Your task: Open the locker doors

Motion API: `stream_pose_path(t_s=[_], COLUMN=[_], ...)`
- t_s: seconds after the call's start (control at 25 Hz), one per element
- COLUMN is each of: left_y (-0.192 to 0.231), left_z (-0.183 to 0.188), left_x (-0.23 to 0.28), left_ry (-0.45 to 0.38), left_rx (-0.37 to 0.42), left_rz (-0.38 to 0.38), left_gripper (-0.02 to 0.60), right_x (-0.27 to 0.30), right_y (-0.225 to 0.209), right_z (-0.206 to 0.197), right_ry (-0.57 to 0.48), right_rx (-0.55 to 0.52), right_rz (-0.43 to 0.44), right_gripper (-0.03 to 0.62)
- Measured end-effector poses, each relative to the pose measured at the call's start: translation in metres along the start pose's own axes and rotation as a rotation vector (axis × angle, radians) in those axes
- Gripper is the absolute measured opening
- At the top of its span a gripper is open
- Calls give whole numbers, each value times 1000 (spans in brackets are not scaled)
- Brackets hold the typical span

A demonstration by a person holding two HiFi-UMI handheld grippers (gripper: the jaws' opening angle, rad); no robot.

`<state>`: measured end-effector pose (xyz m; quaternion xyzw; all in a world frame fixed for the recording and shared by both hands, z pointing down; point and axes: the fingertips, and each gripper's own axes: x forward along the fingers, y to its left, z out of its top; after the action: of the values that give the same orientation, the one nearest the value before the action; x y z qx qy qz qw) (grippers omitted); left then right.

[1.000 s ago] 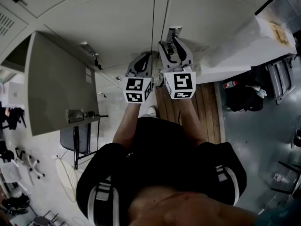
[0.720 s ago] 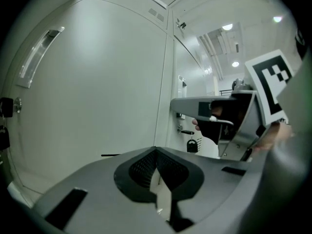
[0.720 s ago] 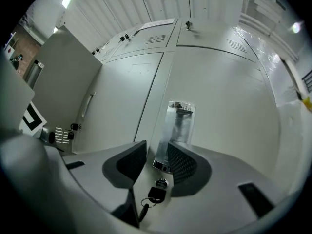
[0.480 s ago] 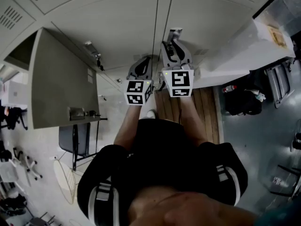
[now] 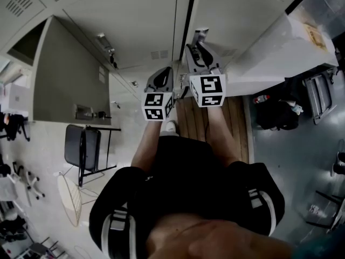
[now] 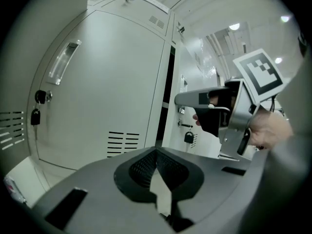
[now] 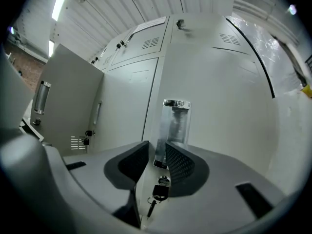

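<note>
One door handle point(image 7: 174, 123) stands upright, long axis vertical

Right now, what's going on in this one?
A person stands at a bank of lockers with a gripper in each hand. The right gripper has just been closing its jaws around the handle at the edge of a locker door, which stands slightly ajar. The left gripper is shut and empty, held beside it. A second door further left already stands wide open.
</note>
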<state>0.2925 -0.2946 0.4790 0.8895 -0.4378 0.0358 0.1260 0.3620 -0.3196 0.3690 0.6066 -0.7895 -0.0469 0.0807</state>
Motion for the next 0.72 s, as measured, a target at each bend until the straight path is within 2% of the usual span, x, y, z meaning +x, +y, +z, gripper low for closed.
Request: stream_pose_path(t_s=[0.2,0.56,0.72], left_y=[-18,-50,-65], left_z=[5,-20,-22], left_x=[-28,-94,-117], left_ry=[-13,-8,-19], left_rx=[19,22,42], left_rz=[16,47,51], left_gripper=[9,9,8], right_x=[-25,-81,-106], right_y=[0,-2,2], right_z=[-1,-6,-9], right_ry=[-1,11,11], right_rx=[66,102,93], right_rz=[9,-31,-68], right_gripper=[120,117,62])
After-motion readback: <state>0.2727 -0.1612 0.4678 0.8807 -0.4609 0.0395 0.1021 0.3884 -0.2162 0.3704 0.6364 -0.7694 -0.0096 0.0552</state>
